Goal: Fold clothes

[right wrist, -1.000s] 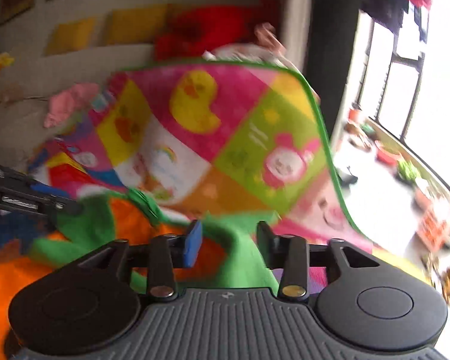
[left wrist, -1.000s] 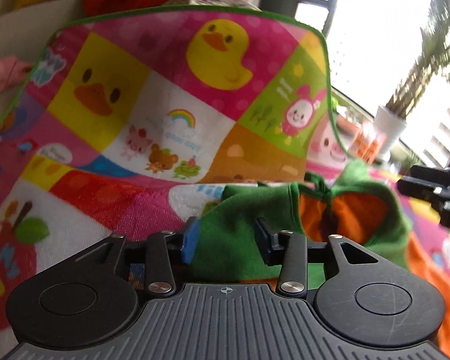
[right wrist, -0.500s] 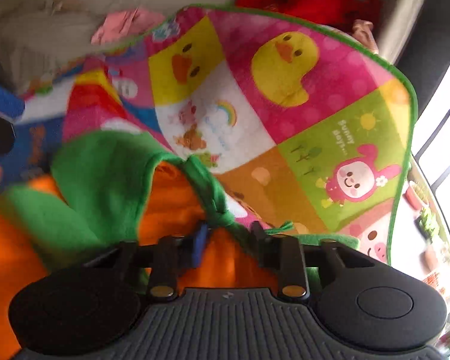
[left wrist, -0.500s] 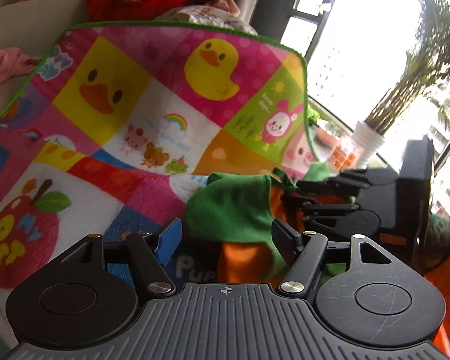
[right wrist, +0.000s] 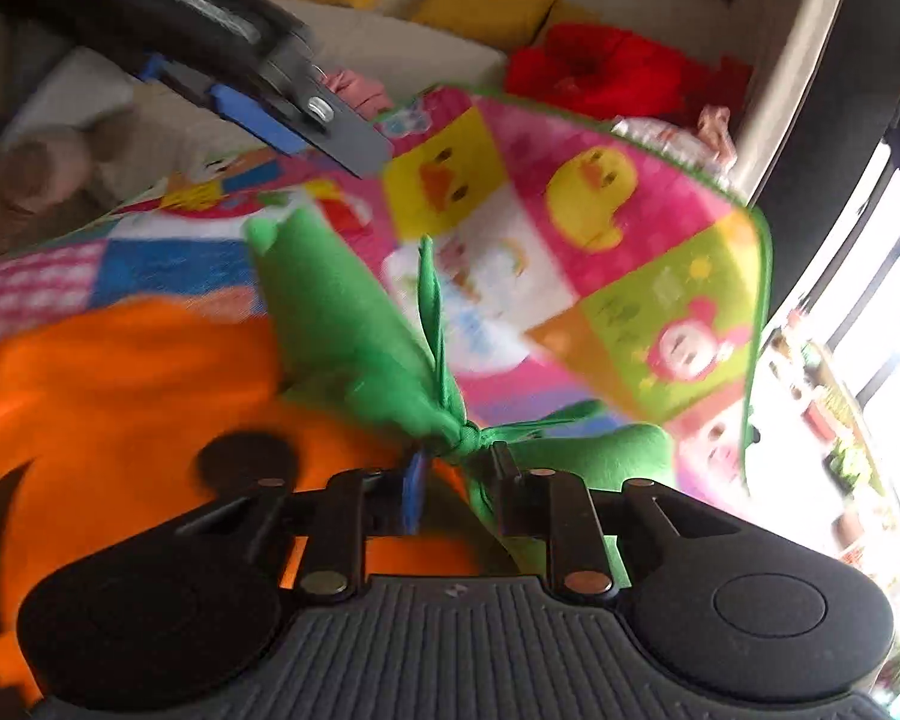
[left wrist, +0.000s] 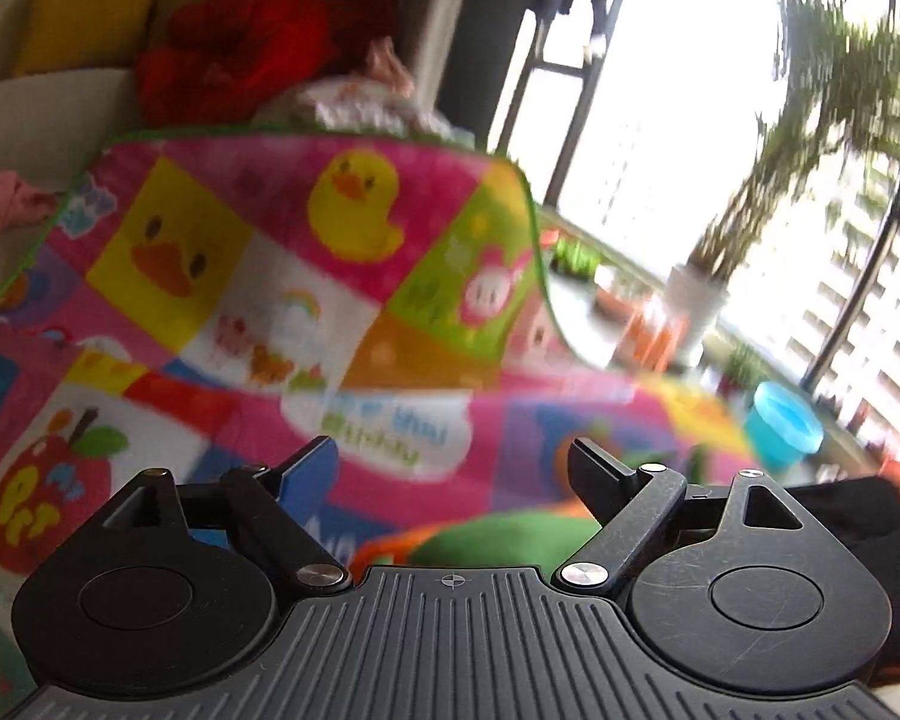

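An orange garment with a black pumpkin-face print (right wrist: 120, 396) and a green collar and tie (right wrist: 354, 348) lies on a colourful cartoon play mat (right wrist: 570, 228). My right gripper (right wrist: 453, 480) is shut on the green knotted collar and holds it up. My left gripper (left wrist: 453, 474) is open and empty above the mat (left wrist: 258, 276); a bit of the green and orange garment (left wrist: 498, 534) shows just below its jaws. The left gripper also shows in the right wrist view (right wrist: 258, 90), raised at the upper left.
A beige sofa (right wrist: 390, 36) with yellow cushions (right wrist: 480, 6), a red garment (right wrist: 600, 66) and pink clothes (left wrist: 0, 210) stands behind the mat. To the right are bright windows, a potted plant (left wrist: 696, 300) and a blue tub (left wrist: 780, 426).
My left gripper has opened wide, let go of the green cloth and lifted away. My right gripper has closed on the green collar and pulled it up, swinging over the orange garment.
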Demonstrator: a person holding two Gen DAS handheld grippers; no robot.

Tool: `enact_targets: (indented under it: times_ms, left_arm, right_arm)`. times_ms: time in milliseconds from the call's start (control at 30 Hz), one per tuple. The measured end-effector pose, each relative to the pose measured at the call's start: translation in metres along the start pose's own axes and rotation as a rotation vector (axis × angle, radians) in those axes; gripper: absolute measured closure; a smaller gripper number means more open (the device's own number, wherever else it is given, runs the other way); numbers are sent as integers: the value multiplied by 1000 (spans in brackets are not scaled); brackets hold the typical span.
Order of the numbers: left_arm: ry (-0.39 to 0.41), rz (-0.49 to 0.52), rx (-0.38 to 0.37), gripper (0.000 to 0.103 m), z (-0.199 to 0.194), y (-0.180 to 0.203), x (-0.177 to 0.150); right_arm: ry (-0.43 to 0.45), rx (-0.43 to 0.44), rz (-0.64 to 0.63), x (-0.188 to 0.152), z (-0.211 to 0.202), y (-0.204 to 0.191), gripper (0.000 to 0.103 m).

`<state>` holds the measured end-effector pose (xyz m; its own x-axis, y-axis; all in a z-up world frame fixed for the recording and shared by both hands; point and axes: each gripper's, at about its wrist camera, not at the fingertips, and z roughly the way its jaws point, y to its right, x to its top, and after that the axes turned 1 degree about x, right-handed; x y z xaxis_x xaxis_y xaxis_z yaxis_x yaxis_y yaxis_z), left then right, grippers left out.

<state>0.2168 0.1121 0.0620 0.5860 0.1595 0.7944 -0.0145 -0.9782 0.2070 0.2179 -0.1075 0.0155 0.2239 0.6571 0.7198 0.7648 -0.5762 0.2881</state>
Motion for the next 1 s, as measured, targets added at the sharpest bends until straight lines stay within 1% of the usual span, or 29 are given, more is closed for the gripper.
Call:
enact_targets:
  times_ms: [67, 133, 167, 267, 333, 400, 433, 467, 567, 600, 633, 700, 767, 833, 867, 900, 933, 1000]
  left_arm:
    - [-56, 42, 38, 17, 10, 3, -16]
    - [-116, 80, 88, 17, 22, 1, -32]
    - [-140, 96, 109, 17, 27, -1, -39]
    - [-181, 130, 156, 18, 37, -5, -53]
    - [-187, 133, 163, 18, 39, -7, -54]
    - [-183, 134, 167, 18, 36, -7, -50]
    - [-176, 130, 163, 18, 32, -7, -48]
    - [-166, 121, 150, 19, 25, -6, -44]
    - [-134, 56, 65, 19, 7, -9, -34]
    - [-127, 32, 37, 19, 2, -10, -30]
    - [-126, 8, 20, 21, 1, -11, -27]
    - [-132, -31, -15, 25, 4, -9, -23]
    - [-142, -44, -71, 31, 9, -1, -21]
    - [-156, -7, -129, 32, 12, 14, -25]
    - [-164, 30, -143, 32, 14, 21, -28]
    - [-174, 68, -151, 31, 16, 28, -33]
    - [-189, 99, -140, 31, 20, 33, -39]
    - [-231, 117, -102, 31, 31, 33, -49]
  right_arm:
    - [11, 51, 46, -11, -15, 0, 80]
    - [40, 68, 73, -16, -32, 3, 77]
    - [61, 59, 84, -16, -40, 6, 75]
    - [133, -1, 147, -11, -56, 23, 74]
    - [166, -43, 199, -7, -54, 37, 74]
    - [165, -67, 222, -6, -40, 46, 74]
    - [141, -71, 231, -9, -28, 49, 74]
    - [93, -75, 240, -16, -15, 52, 74]
    - [-53, -76, 273, -39, 22, 58, 74]
    - [-91, -64, 287, -49, 28, 57, 74]
    - [-104, -58, 293, -59, 29, 54, 74]
    - [-82, -72, 259, -68, 21, 45, 74]
    - [-91, -62, 257, -66, 14, 41, 74]
    - [-85, -55, 245, -63, 3, 38, 74]
    - [-61, -58, 234, -61, -7, 38, 74]
    - [-30, -63, 234, -57, -13, 40, 74]
    - [-1, -66, 247, -53, -18, 43, 74]
    - [43, -60, 272, -47, -25, 48, 74]
